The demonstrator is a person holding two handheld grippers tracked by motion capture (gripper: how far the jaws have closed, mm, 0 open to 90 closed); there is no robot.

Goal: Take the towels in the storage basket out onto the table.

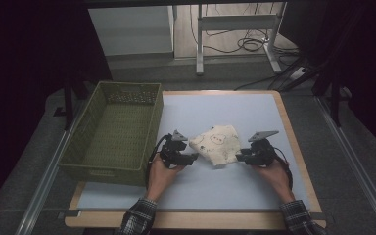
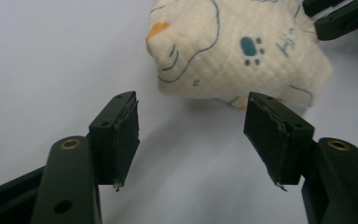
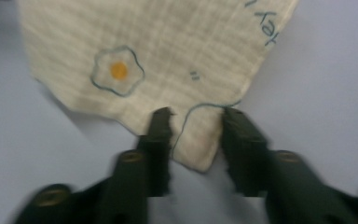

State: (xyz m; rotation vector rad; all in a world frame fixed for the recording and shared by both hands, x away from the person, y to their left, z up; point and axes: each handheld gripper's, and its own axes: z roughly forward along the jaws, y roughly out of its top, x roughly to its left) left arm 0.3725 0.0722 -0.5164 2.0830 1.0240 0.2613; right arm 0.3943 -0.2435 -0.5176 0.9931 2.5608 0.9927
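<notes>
Cloth, cream, printed, crumpled mid-table on pale mat, beside green basket. Left gripper: jaws wide apart, empty, just short of cloth. Right gripper: jaws partly closed, straddling a cloth corner; firm grip cannot be told.

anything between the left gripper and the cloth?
Nothing visible. The left gripper is open, facing the folded cream quilted cloth with blue drawings; between them lies just bare pale blue table surface.
</notes>
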